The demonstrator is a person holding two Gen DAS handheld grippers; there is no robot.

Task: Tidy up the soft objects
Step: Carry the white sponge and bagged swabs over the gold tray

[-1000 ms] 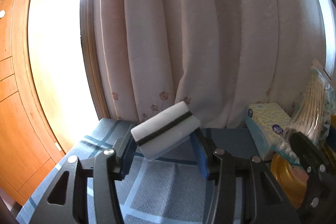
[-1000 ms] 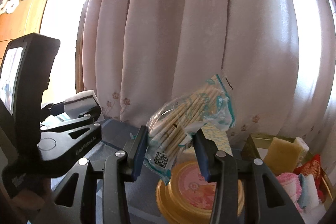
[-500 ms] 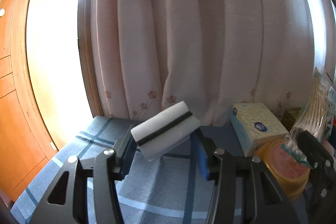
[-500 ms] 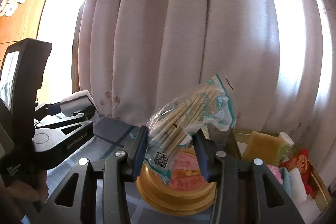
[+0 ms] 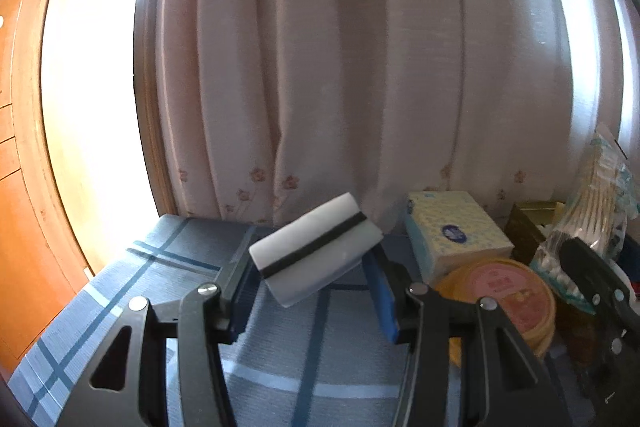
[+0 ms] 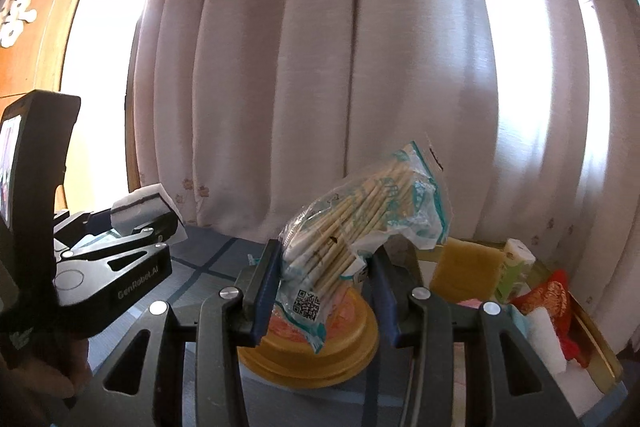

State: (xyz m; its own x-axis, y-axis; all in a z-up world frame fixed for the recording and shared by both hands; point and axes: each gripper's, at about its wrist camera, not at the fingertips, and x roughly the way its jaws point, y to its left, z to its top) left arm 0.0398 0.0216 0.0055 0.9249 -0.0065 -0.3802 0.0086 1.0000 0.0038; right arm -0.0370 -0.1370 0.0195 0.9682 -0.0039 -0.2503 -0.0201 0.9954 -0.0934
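My left gripper grasps a white sponge, tilted above the blue cloth. My right gripper clenches a cotton swab bag over the yellow tin.

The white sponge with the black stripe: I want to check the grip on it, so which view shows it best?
The left wrist view: the sponge sits centred and tilted between the left gripper fingers, its stripe plain. The right wrist view shows it small, at the far left, partly hidden by that gripper.

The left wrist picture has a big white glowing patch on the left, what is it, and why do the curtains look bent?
Left wrist view: daylight beside the curtain washes out white; the fisheye lens bows the folds. Right wrist view: light glows through the curtain at right.
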